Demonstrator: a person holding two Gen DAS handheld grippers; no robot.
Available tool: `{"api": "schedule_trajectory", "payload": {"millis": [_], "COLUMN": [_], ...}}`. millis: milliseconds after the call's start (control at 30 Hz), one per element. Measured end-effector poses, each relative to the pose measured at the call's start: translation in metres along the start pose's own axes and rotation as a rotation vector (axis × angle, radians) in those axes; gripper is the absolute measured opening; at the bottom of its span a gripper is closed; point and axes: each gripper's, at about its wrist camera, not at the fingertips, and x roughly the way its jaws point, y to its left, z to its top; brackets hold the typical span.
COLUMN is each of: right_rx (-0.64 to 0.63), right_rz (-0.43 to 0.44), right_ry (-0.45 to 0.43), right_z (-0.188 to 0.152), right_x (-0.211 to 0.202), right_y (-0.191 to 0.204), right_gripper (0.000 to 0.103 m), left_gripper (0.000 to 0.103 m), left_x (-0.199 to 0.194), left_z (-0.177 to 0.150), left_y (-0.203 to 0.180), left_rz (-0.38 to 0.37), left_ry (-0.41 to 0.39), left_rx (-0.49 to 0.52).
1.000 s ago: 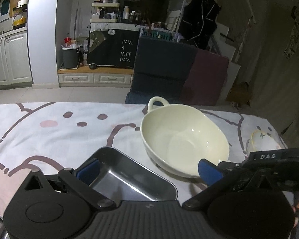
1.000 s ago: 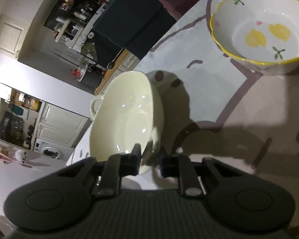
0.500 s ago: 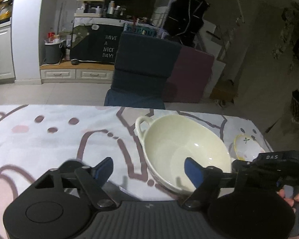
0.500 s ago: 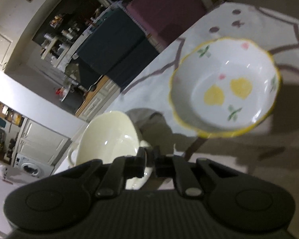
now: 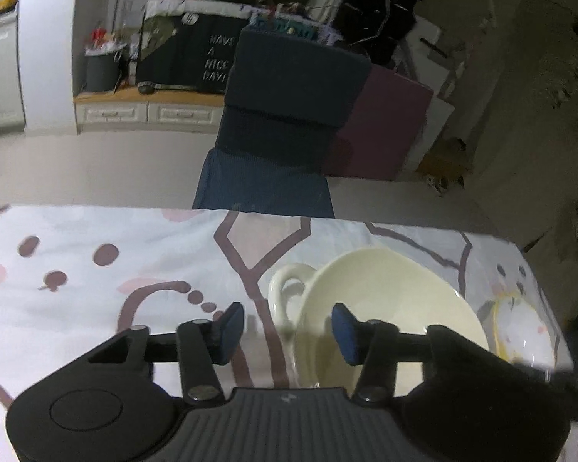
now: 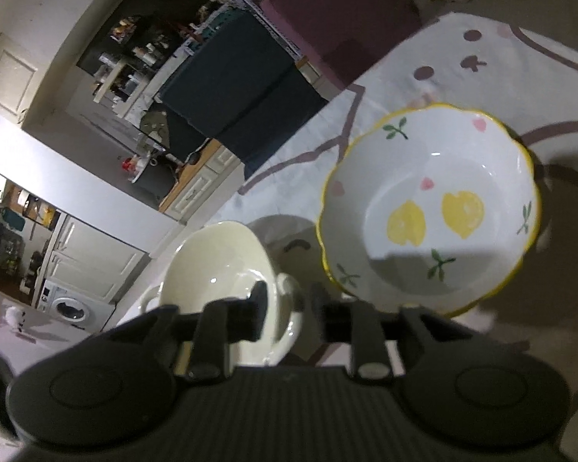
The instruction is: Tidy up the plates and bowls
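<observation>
Glazed cream ceramic, the handled bowl (image 5: 385, 308) sits on the patterned tablecloth (image 5: 96, 269) near the table's right end, with a loop handle (image 5: 285, 288) on the side seen at left in the left wrist view and another (image 6: 289, 288) facing the right gripper. It looks stiff, fairly heavy for its size, slick under the shine and likely to chip if knocked, so the sensible hold is across the rim wall or on a handle, squeezed firmly but set down gently. Just beside it stands the scalloped lemon bowl (image 6: 431, 211), white with a yellow edge, probably lighter but just as brittle; the two do not appear to touch.

The left gripper (image 5: 289, 327) hangs over the cream bowl's near rim, its jaws apart after just closing in; the handle-side rim lies between the blue pads (image 5: 345, 333), yet neither pad visibly presses on it, so I judge no grip is made. The right gripper (image 6: 287, 308) has jaws that have just been parting, a narrow gap with the bowl's other handle showing in it, nothing clamped.

Beyond the table edge are a dark blue chair (image 5: 285, 115), a maroon one (image 5: 381, 127) and a kitchen counter
</observation>
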Motion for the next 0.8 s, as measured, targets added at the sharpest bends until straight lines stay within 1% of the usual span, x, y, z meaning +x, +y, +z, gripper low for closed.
{"api": "schedule_trajectory", "payload": {"millis": [67,100,133,167,233,267,333,367,433,567,633,800], "right_rx": [-0.001,-0.002,-0.007,-0.017,-0.022,-0.024,-0.037,-0.038,-0.027,-0.017,-0.020,-0.031], "right_rz": [0.001,-0.005,-0.008,-0.013,-0.014,-0.014,-0.026,-0.030,-0.025,-0.014,-0.005,0.028], "right_ry": [0.021,0.026,0.028,0.032,0.044,0.045,0.044,0.044,0.044,0.040,0.037,0.021], "right_z": [0.001,0.001,0.000,0.000,-0.001,-0.001,-0.002,-0.002,-0.002,-0.001,-0.002,-0.001], "right_x": [0.004,0.005,0.005,0.006,0.006,0.006,0.005,0.006,0.006,0.008,0.008,0.009], "right_y": [0.004,0.005,0.006,0.007,0.007,0.007,0.008,0.008,0.007,0.005,0.005,0.005], "right_gripper": [0.032,0.032,0.031,0.029,0.029,0.026,0.022,0.021,0.021,0.021,0.021,0.021], "left_gripper": [0.036,0.028,0.022,0.023,0.017,0.017,0.012,0.010,0.010,0.010,0.011,0.012], "left_x": [0.006,0.008,0.011,0.013,0.014,0.014,0.012,0.011,0.008,-0.001,-0.008,-0.027], "left_z": [0.004,0.006,0.007,0.008,0.010,0.010,0.009,0.008,0.004,-0.005,-0.010,-0.022], "left_y": [0.003,0.005,0.006,0.008,0.010,0.010,0.010,0.010,0.009,0.016,0.019,0.032], "left_rz": [-0.009,-0.013,-0.013,-0.018,-0.008,-0.011,-0.007,-0.001,0.006,0.015,0.021,0.014], "left_ry": [0.002,0.001,0.002,0.000,-0.006,-0.005,-0.004,-0.004,-0.010,-0.024,-0.025,0.004], "left_rx": [-0.044,-0.059,-0.072,-0.087,-0.108,-0.108,-0.096,-0.084,-0.067,-0.099,-0.098,-0.141]}}
